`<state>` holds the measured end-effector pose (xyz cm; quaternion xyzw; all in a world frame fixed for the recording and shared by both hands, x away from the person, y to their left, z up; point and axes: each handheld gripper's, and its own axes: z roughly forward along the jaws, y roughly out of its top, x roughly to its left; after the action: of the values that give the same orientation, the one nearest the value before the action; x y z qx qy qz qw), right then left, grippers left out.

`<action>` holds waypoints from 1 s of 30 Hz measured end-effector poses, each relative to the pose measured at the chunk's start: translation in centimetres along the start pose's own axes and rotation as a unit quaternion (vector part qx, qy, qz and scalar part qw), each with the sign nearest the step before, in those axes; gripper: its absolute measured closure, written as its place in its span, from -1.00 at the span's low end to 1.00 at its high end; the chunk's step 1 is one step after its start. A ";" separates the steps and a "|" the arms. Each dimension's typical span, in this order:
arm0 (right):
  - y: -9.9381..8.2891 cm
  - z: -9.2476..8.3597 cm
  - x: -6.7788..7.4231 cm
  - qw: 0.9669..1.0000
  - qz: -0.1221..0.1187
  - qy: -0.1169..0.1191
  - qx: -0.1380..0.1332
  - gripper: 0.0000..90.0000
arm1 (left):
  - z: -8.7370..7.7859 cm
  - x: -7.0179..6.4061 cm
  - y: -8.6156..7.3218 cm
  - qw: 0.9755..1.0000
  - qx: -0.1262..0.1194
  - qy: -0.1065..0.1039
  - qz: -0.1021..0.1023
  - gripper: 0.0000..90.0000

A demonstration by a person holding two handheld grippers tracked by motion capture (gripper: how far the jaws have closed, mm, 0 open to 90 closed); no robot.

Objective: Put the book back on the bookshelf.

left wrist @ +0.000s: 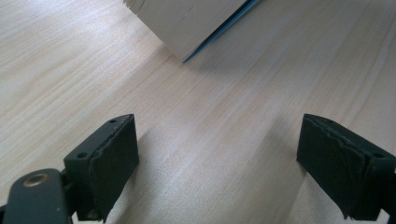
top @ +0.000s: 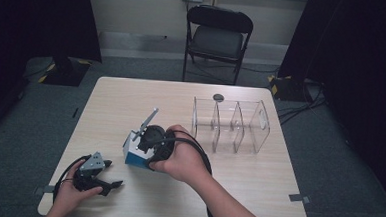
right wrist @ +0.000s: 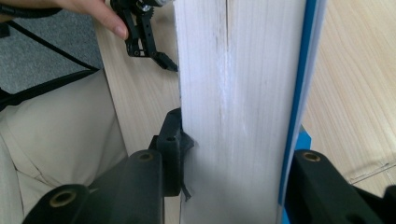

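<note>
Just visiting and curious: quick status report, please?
Right hand-held gripper clamps thick blue-covered book, tilted above table. Left hand-held gripper open, empty. Clear plastic divider rack apart, nothing blocking.

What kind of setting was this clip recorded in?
Probably a recording room or lab set up for the purpose, not a home. A bare wooden table stands on grey carpet, black curtains hang on both sides, cables trail across the floor, and a black folding chair stands against the plain wall.

High view above the table (top: pixel 131 93) looking forward and down, gripper views close, sharing the book (left wrist: pixel 187 23).
</note>
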<state>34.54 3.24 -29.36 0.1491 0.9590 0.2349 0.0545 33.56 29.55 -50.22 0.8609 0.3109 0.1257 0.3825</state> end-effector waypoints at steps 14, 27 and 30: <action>0.5 -0.1 -0.3 1.000 0.000 0.004 0.007 0.37 | 0.0 0.0 0.0 1.000 0.000 0.000 0.000 -0.73; 1.7 -0.8 -0.8 1.000 0.006 0.014 0.001 0.33 | 0.0 0.0 0.0 1.000 0.001 0.000 0.002 -0.74; 2.3 -0.6 -1.1 1.000 0.003 0.011 -0.002 0.33 | 0.0 0.0 0.0 1.000 0.001 0.000 0.002 -0.74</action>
<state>36.06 4.56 -27.69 0.1493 0.9585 0.2390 0.0433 33.58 29.53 -50.22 0.8620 0.3092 0.1257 0.3816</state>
